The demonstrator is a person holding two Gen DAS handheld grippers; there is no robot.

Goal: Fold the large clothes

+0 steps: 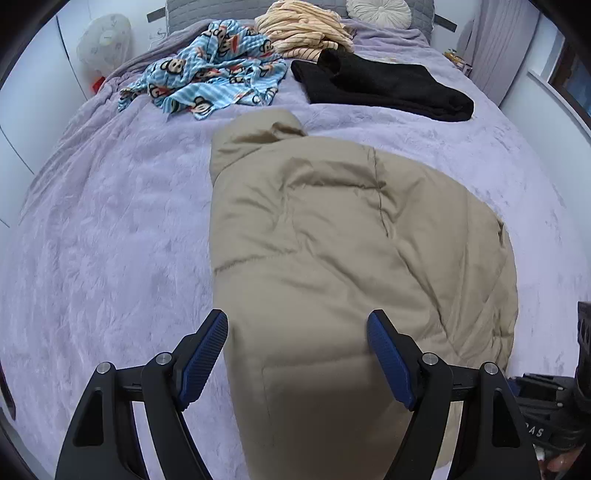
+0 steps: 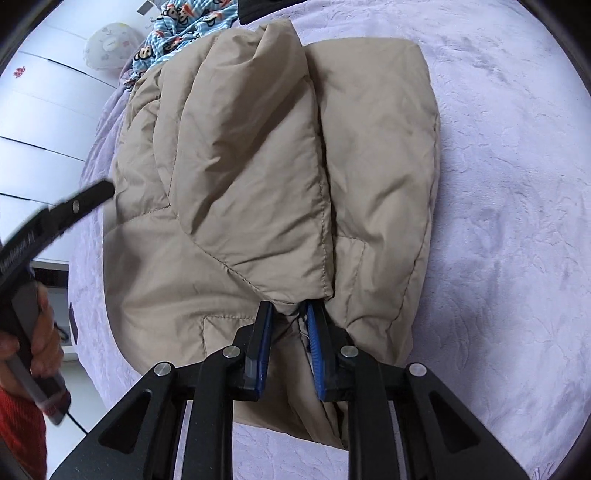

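Right hand-held gripper [image 2: 289,314]: black frame, blue ribbed pads, pressed together on a bunched hem corner of the beige quilted puffer jacket [image 2: 258,177]; cloth fills the narrow gap between the pads. A folded flap, seemingly a sleeve, rises from that pinch and lies over the body of the jacket.

Left hand-held gripper [image 1: 297,332]: same make, pads spread wide, pinching nothing. It hangs above the near end of the jacket, with the cloth showing between the two fingers; whether they touch it cannot be told.

Jacket: lies on the lilac plush bed cover [image 1: 110,240], collar end farthest from both grippers, hem end nearest. Long axis runs straight away from the left gripper, so that gripper looks down its length. Already narrowed by a lengthwise fold, as judged from the doubled layers.

Beyond the jacket's collar end: black folded knit garment [image 1: 384,88], blue monkey-print pyjama cloth [image 1: 207,81], cream striped heap [image 1: 303,29].

Judgement: the right gripper is nearer and already holds; the next fold probably carries hem toward collar along that axis, needing the left to close on the opposite hem corner.
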